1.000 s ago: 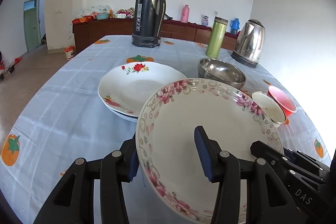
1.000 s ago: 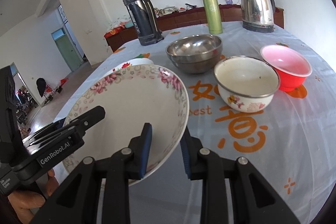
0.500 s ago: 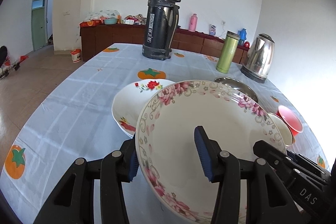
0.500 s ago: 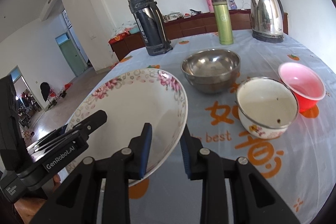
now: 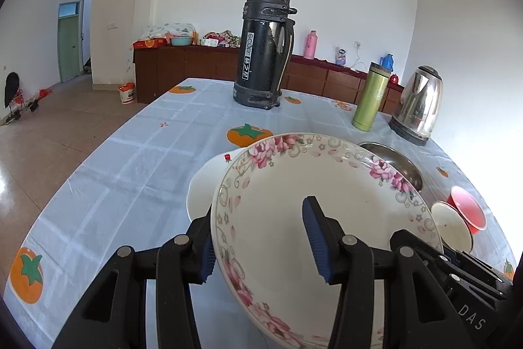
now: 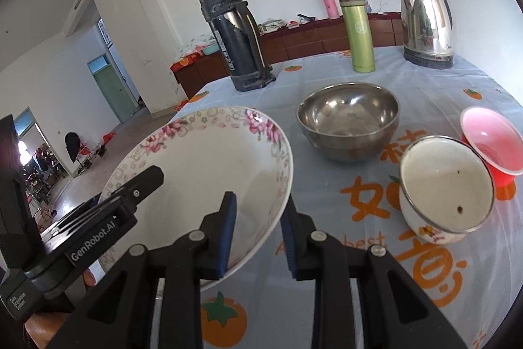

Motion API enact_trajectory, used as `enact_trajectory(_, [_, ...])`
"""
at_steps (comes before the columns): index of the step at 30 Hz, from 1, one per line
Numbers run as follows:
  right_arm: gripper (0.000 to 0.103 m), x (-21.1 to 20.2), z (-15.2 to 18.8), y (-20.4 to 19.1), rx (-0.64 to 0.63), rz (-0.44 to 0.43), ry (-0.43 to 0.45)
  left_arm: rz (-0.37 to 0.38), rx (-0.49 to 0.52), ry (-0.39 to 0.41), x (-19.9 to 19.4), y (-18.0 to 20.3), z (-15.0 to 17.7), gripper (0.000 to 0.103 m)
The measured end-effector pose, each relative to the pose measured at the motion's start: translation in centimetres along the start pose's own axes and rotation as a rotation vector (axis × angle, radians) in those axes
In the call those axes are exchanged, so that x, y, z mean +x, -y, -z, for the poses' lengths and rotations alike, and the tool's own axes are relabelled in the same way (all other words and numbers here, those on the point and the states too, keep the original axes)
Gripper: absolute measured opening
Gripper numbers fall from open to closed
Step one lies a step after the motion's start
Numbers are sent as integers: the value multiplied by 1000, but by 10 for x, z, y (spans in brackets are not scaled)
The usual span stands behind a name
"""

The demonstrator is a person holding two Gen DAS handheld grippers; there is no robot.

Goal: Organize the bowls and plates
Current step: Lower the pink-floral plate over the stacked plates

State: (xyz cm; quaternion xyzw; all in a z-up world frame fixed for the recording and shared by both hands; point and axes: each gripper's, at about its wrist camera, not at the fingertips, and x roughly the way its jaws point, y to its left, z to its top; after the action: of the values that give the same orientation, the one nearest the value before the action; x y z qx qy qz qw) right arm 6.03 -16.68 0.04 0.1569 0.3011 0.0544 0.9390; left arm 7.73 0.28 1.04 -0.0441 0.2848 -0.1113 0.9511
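Observation:
A white plate with pink flowers [image 5: 294,201] is held above the table by both grippers. My left gripper [image 5: 261,237] is shut on its near left rim. My right gripper [image 6: 258,234] is shut on its right rim; the plate also shows in the right wrist view [image 6: 209,165]. A white plate with red flowers [image 5: 206,188] lies on the table behind it, mostly hidden. A steel bowl [image 6: 348,120], a white enamel bowl [image 6: 446,185] and a pink bowl [image 6: 493,143] stand to the right.
A tall black thermos [image 5: 264,44], a green flask [image 5: 369,97] and a steel kettle [image 5: 418,103] stand at the table's far side. The table [image 5: 130,169] has a pale blue cloth with orange fruit prints. A brown sideboard lines the back wall.
Both grippers have lifted the flowered plate higher and drawn it back. The red-flowered plate behind it is now mostly hidden.

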Motion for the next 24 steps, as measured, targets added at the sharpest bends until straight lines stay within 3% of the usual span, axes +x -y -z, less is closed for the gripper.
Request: enact_trajectory(24, [27, 54, -29, -9, 20, -6, -1, -65, -83, -40, 53, -26, -16, 51])
